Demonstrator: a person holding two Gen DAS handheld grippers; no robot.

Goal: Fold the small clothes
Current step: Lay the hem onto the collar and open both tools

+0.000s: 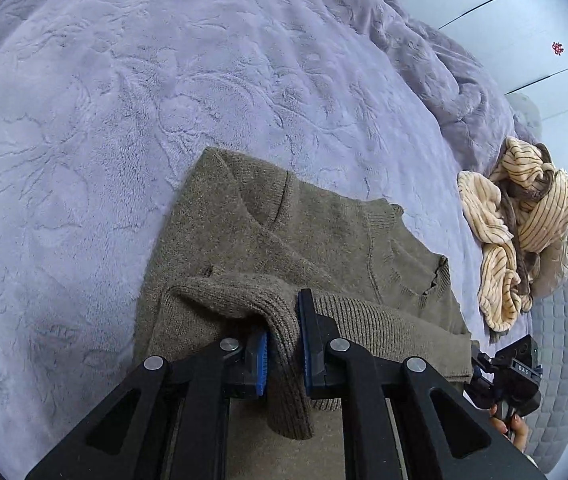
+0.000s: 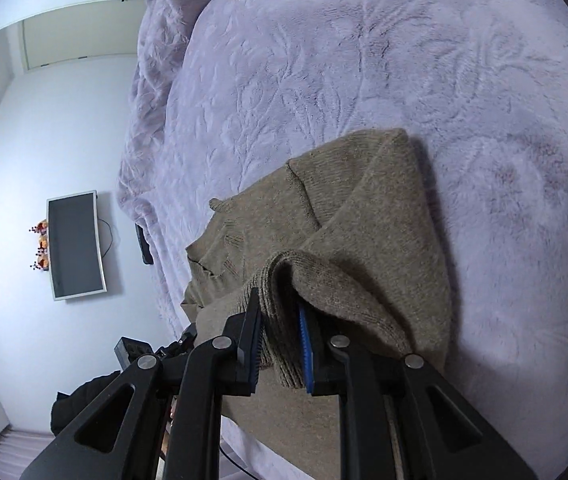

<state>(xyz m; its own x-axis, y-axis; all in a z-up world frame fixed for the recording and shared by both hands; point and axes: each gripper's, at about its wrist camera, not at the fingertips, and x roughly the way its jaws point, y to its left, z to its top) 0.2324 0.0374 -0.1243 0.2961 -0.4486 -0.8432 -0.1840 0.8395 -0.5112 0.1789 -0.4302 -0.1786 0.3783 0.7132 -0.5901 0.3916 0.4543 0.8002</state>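
Olive-brown knit sweater (image 1: 304, 232) lies partly folded on the lavender blanket (image 1: 124, 100). Left gripper (image 1: 282, 344) pinches its ribbed hem; right gripper (image 2: 280, 340) does too, though probably less tightly. Carry both corners level and lower them together, edges aligned.

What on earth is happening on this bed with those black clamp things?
A person is folding a brown knitted sweater on a lilac bedspread, using a handheld gripper in each hand. The left gripper and the right gripper each have their jaws pinched on the sweater's ribbed hem, lifting it above the rest of the garment. A striped cream garment lies crumpled nearby, untouched.
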